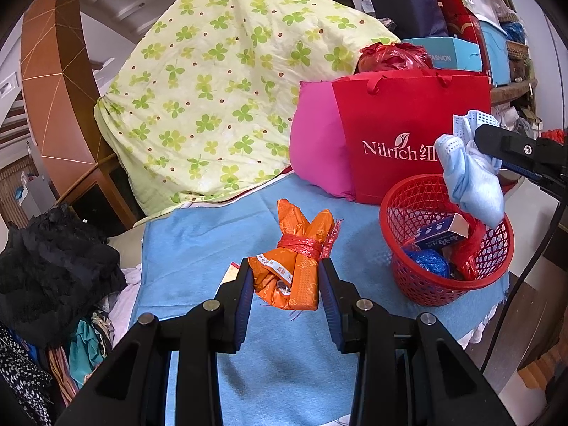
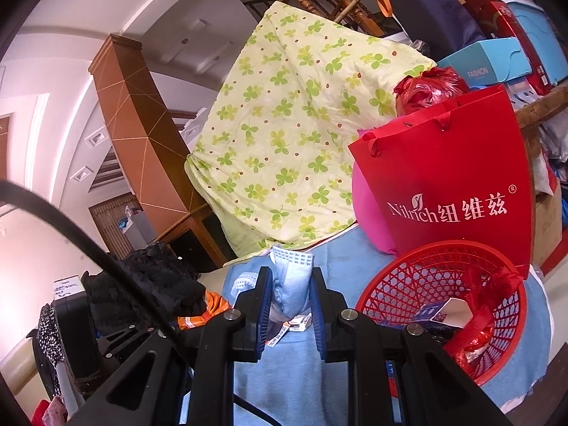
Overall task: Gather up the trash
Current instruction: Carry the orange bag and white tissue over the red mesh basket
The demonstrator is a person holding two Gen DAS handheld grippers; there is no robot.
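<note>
My left gripper (image 1: 285, 277) is shut on an orange wrapper bundle (image 1: 298, 266) tied with red ribbon, just above the blue cloth (image 1: 198, 241). My right gripper (image 2: 291, 284) is shut on a crumpled light-blue face mask (image 2: 291, 280); in the left wrist view the mask (image 1: 468, 177) hangs over the red mesh basket (image 1: 419, 277). The basket (image 2: 408, 284) holds a small blue box (image 1: 440, 234), a blue foil ball (image 1: 429, 262) and red plastic (image 1: 468, 248). A small printed packet (image 2: 298, 321) lies on the cloth under the right gripper.
A red Nilrich paper bag (image 1: 401, 135) and a pink bag (image 1: 316, 145) stand behind the basket. A green clover quilt (image 1: 220, 85) rises at the back. Black lace cloth (image 1: 53, 266) and clothes pile at the left. Boxes stack at the back right.
</note>
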